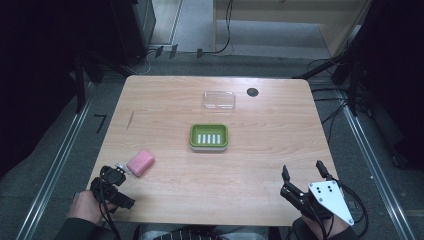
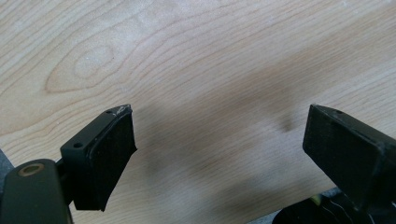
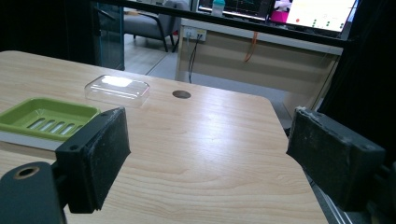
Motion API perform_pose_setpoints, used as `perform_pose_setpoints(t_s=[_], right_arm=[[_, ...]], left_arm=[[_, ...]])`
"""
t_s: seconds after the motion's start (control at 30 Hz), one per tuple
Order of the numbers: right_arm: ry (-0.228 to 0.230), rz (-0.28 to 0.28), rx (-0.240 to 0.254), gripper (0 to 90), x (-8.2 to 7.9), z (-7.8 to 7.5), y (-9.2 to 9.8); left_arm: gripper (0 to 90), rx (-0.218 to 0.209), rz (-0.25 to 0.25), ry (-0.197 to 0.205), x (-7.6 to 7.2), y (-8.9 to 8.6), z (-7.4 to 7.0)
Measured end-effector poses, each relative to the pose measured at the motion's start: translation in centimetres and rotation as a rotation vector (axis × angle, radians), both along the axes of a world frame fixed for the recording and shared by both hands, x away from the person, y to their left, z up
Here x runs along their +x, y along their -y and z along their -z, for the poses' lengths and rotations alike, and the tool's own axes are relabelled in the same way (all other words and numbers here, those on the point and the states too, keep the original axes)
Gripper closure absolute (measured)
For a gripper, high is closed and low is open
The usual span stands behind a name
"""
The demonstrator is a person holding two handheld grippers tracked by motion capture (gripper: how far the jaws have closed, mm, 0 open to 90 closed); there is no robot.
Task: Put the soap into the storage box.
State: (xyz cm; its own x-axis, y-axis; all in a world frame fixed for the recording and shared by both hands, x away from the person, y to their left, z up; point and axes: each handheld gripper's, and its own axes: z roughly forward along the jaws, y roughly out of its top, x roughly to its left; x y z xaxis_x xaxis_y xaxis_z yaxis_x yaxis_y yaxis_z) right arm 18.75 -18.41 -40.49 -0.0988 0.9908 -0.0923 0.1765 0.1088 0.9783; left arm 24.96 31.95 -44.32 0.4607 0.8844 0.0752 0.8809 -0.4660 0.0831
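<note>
Nearest the high camera, the left tongs [image 1: 116,176] sit at the near left corner of the worktop [image 1: 260,165], their jaws spread wide with nothing between them; the left gripper view looks along them at bare wood grain [image 2: 196,70]. Just beside them, a little further in, lies the pink soap bar [image 1: 140,162], flat on the wood and apparently untouched, though I cannot tell for certain whether a jaw tip brushes it. It looks as though picking up that bar is the step in hand, with the green soap dish [image 1: 209,136] at the middle of the worktop as the likely place for it and the clear lid [image 1: 219,100] beyond it to follow. To do it well, swing the left tongs so the bar sits squarely between both pads, straddle its shorter sides, and come low enough to catch it below its rounded top edge; soap is smooth and may squirt out of a shallow or skewed pinch. The right tongs [image 1: 302,174] wait open and empty at the near right, well apart from everything, aimed towards the dish [image 3: 44,116] and lid [image 3: 117,89].
</note>
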Motion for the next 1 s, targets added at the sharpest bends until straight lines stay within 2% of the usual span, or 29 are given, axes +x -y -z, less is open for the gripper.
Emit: perform_pose_setpoints(t_s=[0.4,0.57,0.73,0.83,1.0], right_arm=[[0.003,0.001,-0.001,12.7,-0.1,0.0,0.0],[0.002,0.006,0.003,12.7,-0.1,0.0,0.1],[0.000,0.006,0.003,12.7,0.0,0.0,0.1],[-0.001,0.003,0.002,12.7,0.0,0.0,0.0],[-0.002,0.004,0.002,12.7,0.1,0.0,-0.1]], left_arm=[[9.8,-0.003,0.006,0.008,-0.1,0.0,0.0],[9.5,0.000,0.035,0.017,0.0,0.3,-0.1],[8.1,-0.026,0.040,0.029,0.2,0.3,-0.3],[8.1,-0.038,0.060,0.041,0.7,0.2,-0.6],[8.2,-0.050,0.056,0.049,1.4,0.2,-0.8]])
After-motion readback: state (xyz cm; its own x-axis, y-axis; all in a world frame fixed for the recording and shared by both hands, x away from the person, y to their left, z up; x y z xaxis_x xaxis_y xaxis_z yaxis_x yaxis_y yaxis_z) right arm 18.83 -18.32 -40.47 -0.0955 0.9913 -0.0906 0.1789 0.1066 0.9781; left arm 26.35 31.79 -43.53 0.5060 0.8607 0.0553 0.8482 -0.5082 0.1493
